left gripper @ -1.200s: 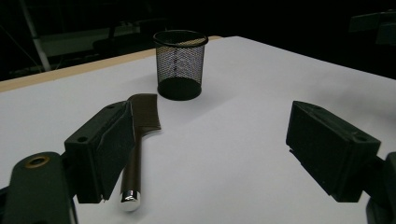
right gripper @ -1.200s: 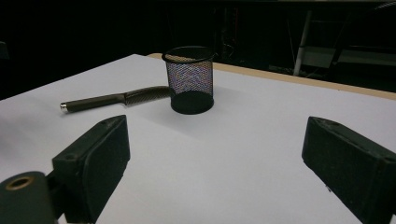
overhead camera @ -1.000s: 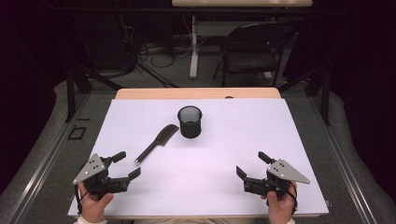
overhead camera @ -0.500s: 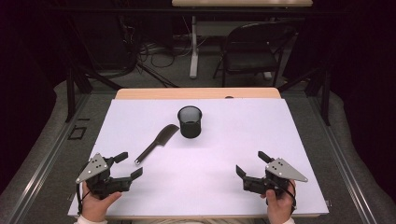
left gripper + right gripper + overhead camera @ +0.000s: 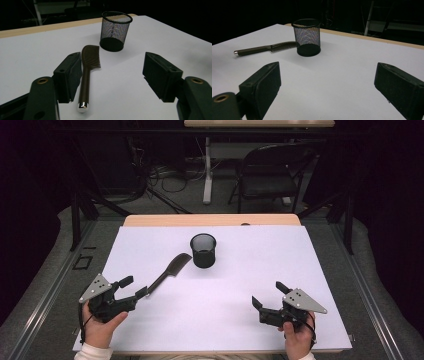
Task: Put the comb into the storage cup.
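One comb [image 5: 169, 273] lying left of centre, one mesh cup [image 5: 203, 250] far centre, two grippers near, one tabletop [image 5: 300, 270]

Comb [image 5: 169, 271] flat on the table [image 5: 225, 310], just left of the upright mesh cup [image 5: 203, 250].

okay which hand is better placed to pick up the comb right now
Left. The left gripper has the comb handle between its jaws, which have just been closing without yet clamping it. The right gripper sits open, far across the table from it.
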Demonstrator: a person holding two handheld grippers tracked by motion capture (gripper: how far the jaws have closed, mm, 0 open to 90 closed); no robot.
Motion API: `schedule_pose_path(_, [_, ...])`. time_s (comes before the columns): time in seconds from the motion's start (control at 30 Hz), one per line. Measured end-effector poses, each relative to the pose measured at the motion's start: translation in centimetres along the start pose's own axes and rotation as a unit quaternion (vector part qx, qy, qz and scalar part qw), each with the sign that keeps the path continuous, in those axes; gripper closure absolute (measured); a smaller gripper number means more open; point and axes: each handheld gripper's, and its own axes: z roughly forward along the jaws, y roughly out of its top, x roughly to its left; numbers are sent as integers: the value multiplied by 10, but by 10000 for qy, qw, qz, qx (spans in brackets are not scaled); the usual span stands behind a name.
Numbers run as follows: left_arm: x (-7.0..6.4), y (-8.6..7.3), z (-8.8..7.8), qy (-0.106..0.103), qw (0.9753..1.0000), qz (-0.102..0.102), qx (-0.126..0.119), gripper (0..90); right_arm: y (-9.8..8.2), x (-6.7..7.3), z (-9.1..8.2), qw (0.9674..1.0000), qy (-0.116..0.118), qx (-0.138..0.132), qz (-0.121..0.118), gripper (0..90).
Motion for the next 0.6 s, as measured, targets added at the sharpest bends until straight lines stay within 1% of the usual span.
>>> schedule_pose_path(0.1, [3,3,3,100,9998,-84,114,348,-1,-1,1,10000,12,8,24,71])
schedule_pose_path(0.13, [4,4,4,132,9998,-117,129,374,-1,-1,1,10000,9,34,10,71])
schedule_pose_path(0.17, [4,5,5,177,9997,-96,164,374,-1,-1,1,10000,9,34,10,71])
schedule_pose_path(0.2, [5,6,6,220,9995,-72,215,397,-1,0,1,10000,14,41,9,71])
schedule_pose_path(0.23, [5,8,7,262,9993,-73,261,397,-1,0,1,10000,14,41,9,71])
schedule_pose_path(0.27, [7,11,9,333,9989,-116,314,404,-1,0,1,10000,17,52,10,73])
schedule_pose_path(0.3, [7,11,9,333,9989,-116,314,407,-1,0,2,10000,14,50,11,74])
schedule_pose_path(0.33, [9,13,9,326,9987,-165,346,407,-1,0,2,10000,14,50,11,74])
schedule_pose_path(0.37, [10,15,11,269,9986,-250,380,408,-1,0,2,10000,8,67,2,75])
schedule_pose_path(0.4, [11,17,11,265,9985,-273,397,420,-1,0,2,10000,3,89,18,77])
schedule_pose_path(0.47, [12,21,13,332,9981,-237,459,422,-2,0,3,10000,9,60,28,77])
schedule_pose_path(0.5, [12,25,15,401,9978,-195,490,439,-2,0,4,10000,9,64,16,79])
schedule_pose_path(0.53, [12,25,15,401,9978,-195,490,441,-2,0,4,10000,9,64,16,79])
schedule_pose_path(0.6, [12,31,17,435,9974,-186,544,454,-2,0,4,10000,18,74,3,80])
